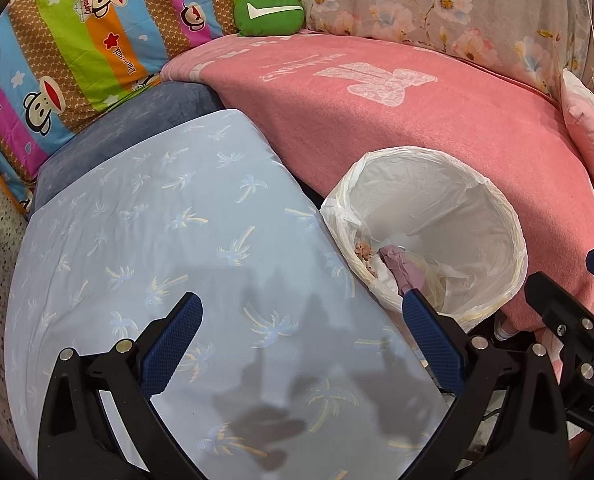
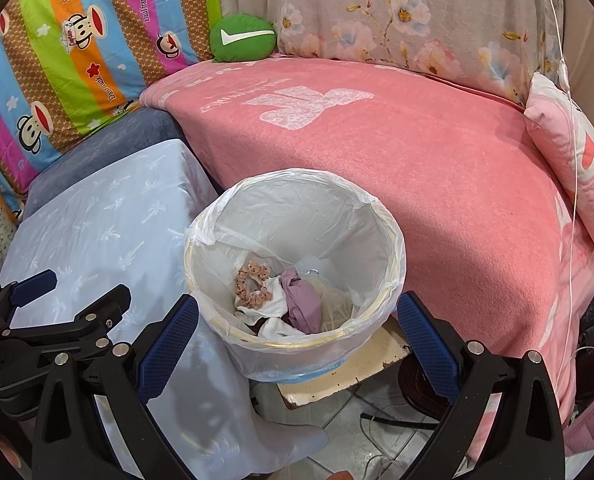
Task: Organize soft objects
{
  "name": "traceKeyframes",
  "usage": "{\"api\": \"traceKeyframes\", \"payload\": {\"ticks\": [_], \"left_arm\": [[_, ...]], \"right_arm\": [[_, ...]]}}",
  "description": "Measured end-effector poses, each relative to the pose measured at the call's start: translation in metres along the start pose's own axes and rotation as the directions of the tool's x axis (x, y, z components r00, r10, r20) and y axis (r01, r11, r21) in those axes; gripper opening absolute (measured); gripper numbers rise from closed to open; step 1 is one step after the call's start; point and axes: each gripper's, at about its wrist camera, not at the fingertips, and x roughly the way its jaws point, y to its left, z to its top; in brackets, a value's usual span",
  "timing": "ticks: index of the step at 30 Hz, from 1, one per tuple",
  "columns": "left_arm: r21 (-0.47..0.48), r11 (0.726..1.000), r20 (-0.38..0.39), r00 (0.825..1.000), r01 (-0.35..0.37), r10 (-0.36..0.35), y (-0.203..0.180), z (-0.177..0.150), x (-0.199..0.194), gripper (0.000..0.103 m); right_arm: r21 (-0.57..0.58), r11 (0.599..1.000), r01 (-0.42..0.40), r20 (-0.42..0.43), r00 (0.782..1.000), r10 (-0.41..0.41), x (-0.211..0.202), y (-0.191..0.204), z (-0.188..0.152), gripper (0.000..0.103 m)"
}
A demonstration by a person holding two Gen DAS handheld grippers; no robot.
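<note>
Pink blanket (image 2: 437, 168) fuzzy matt fleece. Palm-print sheet (image 1: 169, 248) smooth thin cotton-ish cloth. Bin liner (image 2: 297, 216) crinkly glossy plastic film. Gripper pads (image 2: 165, 344) blue, knurled rubbery texture, on matt black plastic arms, shiny metal bolts.

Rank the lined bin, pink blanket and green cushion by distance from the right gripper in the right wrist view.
From the right gripper, open:
1. Lined bin, just ahead between the fingers.
2. Pink blanket, behind it and rightward.
3. Green cushion, far back, upper left.

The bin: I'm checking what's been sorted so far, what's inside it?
In the bin: a patterned scrunchie, a purple cloth and white cloth. Anything beneath them is covered.
</note>
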Motion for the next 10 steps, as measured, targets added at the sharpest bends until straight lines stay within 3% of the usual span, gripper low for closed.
{"api": "traceKeyframes", "payload": {"ticks": [10], "left_arm": [[0.002,1.0,-0.027,1.0,0.009,-0.009,0.0026,-0.0035,0.0039,0.096]], "right_arm": [[0.01,1.0,0.0,-0.004,1.0,0.0,0.0027,0.0041,-0.003,0.097]]}}
